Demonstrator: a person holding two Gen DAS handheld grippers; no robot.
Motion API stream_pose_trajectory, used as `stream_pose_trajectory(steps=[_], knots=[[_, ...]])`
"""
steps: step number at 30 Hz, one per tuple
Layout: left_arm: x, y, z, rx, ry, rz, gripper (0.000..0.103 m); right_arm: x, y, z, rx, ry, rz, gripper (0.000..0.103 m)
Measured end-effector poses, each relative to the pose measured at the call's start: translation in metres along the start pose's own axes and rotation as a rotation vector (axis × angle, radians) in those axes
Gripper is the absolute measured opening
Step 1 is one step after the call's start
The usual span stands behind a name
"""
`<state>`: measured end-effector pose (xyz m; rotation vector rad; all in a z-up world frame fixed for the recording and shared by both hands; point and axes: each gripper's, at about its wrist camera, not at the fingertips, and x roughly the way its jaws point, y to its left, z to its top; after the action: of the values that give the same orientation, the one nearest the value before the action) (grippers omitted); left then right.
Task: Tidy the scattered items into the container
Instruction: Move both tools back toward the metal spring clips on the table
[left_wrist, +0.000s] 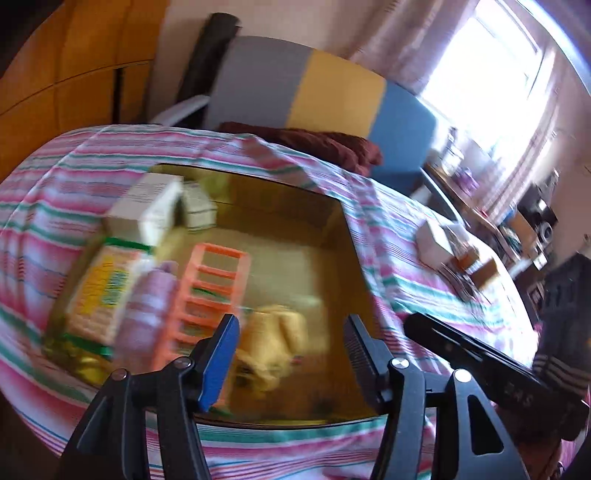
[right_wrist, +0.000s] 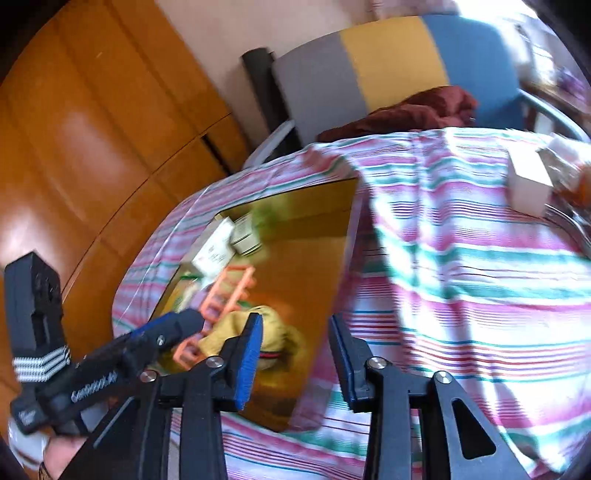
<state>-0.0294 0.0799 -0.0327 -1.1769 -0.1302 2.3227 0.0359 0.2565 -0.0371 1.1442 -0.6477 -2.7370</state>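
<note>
A gold box (left_wrist: 347, 258) (right_wrist: 317, 206) lies open on the striped cloth. Inside it I see white cartons (left_wrist: 147, 206) (right_wrist: 216, 247), a yellow-green pack (left_wrist: 103, 291), a pink bottle (left_wrist: 147, 310), an orange plastic rack (left_wrist: 210, 295) (right_wrist: 229, 291) and a yellow plush toy (left_wrist: 273, 343) (right_wrist: 273, 332). My left gripper (left_wrist: 291, 354) is open and empty above the plush toy. My right gripper (right_wrist: 295, 350) is open and empty over the box's right edge. The left gripper also shows in the right wrist view (right_wrist: 162, 332).
A white box (left_wrist: 436, 240) (right_wrist: 528, 184) and small brown items (left_wrist: 480, 269) lie on the striped cloth (right_wrist: 461, 277) to the right. A grey, yellow and blue chair (left_wrist: 325, 85) with a maroon cloth (left_wrist: 317, 144) stands behind. Wooden cabinets (right_wrist: 92, 129) are at left.
</note>
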Motion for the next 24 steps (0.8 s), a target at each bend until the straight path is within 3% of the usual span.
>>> stream_pose_trajectory(steps=[7, 13, 19, 24], knots=[[0.022, -0.076, -0.006, 0.156, 0.042, -0.075, 0.061, -0.024, -0.061, -0.008, 0.129, -0.055, -0.094, 0.045], [0.064, -0.134, -0.016, 0.242, 0.079, -0.113, 0.061, -0.043, -0.124, -0.021, 0.236, -0.084, -0.205, 0.048], [0.118, -0.158, -0.023, 0.244, 0.103, -0.060, 0.061, -0.061, -0.179, -0.028, 0.283, -0.126, -0.330, 0.056], [0.152, -0.158, -0.020, 0.227, 0.112, -0.032, 0.061, -0.066, -0.217, -0.004, 0.261, -0.146, -0.406, 0.059]])
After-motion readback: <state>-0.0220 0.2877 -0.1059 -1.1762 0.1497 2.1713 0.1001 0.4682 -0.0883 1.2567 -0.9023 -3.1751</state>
